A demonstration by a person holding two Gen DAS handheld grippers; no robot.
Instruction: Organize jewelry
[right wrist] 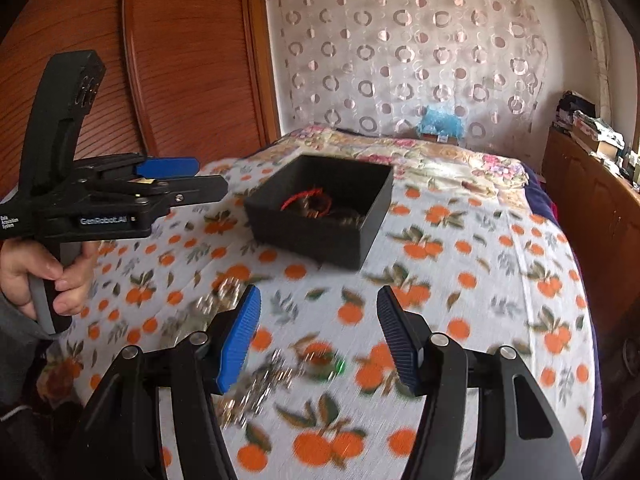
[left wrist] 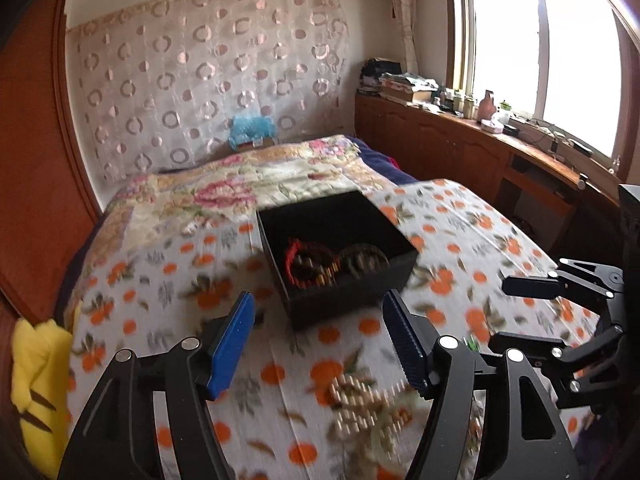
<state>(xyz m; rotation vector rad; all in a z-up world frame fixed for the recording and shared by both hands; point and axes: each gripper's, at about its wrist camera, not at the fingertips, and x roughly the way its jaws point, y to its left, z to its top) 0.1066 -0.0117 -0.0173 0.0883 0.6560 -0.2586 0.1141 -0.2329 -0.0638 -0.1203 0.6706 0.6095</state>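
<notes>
My left gripper hangs wide, nothing between its blue pads, just near of the black box w/ red and dark bracelets inside. Right gripper also wide, empty. Loose beaded jewelry lies on the orange-print bedsheet near me, blurred, prob. a pale bead strand.

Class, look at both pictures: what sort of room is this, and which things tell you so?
Most likely a bedroom: a bed under an orange-print cover, a floral quilt at its far end, and a wooden wardrobe beside it.
</notes>
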